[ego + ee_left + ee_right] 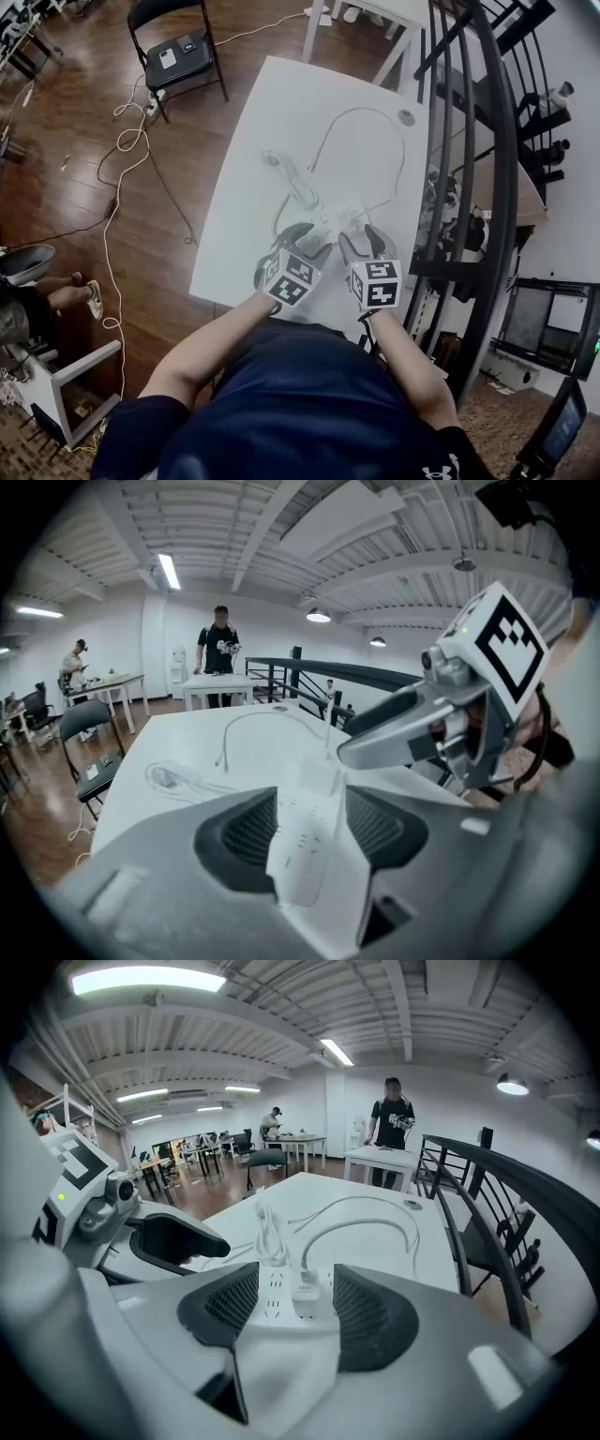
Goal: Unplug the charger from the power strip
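Two hand-held grippers closed in on a white power strip point(270, 1305) lying on a white tabletop point(281, 112), in what looked like the approach step of unplugging a charger point(305, 1290). The charger, a small white block, sat upright in a socket near the strip's middle, fully plugged in. Its cable point(375, 1224) ran away across the tabletop in a wide loop.

The right gripper point(295, 1281) had its jaws spread wide, with the charger and the strip framed in the gap between them. Neither pad touched anything. The left gripper point(312, 819) was also spread wide, with one end of the strip between its jaws and dark pad showing on both sides. It gripped nothing. From the head view the two grippers stood side by side at the near end of the strip, angled downward. A bundled cord point(286, 173) lay beyond the strip.

Nothing had been pulled yet. The next move would probably be for the left gripper to close across the strip and pin it to the tabletop. The right would then take the charger's body by its sides and draw it straight up out of the socket. A light strip would likely lift with the plug if it were not held down.
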`<move>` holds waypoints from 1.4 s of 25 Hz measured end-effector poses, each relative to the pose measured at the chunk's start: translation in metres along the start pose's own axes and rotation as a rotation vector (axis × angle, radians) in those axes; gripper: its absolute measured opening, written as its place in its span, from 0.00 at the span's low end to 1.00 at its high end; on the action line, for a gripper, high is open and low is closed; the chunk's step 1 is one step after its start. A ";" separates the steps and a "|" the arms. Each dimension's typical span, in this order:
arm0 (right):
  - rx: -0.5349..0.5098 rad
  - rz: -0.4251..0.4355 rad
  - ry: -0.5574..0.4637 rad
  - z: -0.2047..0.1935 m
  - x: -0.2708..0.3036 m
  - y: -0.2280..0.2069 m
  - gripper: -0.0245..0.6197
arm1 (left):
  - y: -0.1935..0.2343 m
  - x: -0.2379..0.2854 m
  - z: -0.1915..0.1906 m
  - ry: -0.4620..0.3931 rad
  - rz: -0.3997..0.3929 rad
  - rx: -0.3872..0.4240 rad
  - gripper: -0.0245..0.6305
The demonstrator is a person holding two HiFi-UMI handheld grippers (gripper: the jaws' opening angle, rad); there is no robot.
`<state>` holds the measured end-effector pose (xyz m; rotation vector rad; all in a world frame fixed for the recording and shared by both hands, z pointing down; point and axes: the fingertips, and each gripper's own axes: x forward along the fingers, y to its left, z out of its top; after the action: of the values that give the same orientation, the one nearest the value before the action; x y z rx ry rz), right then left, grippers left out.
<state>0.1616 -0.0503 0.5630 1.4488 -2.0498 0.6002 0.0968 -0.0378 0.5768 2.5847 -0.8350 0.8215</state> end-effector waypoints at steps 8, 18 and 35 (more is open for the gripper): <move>-0.070 -0.041 0.135 -0.018 0.039 -0.006 0.42 | 0.003 0.029 -0.016 0.068 -0.017 0.053 0.39; -0.062 -0.069 0.199 -0.028 0.061 -0.003 0.40 | 0.007 0.044 -0.033 0.127 -0.039 0.089 0.39; -0.092 -0.087 0.218 -0.035 0.065 0.001 0.26 | 0.011 0.048 -0.043 0.135 -0.034 0.128 0.36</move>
<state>0.1494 -0.0736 0.6323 1.3486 -1.8127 0.5923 0.1036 -0.0487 0.6407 2.6096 -0.7189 1.0576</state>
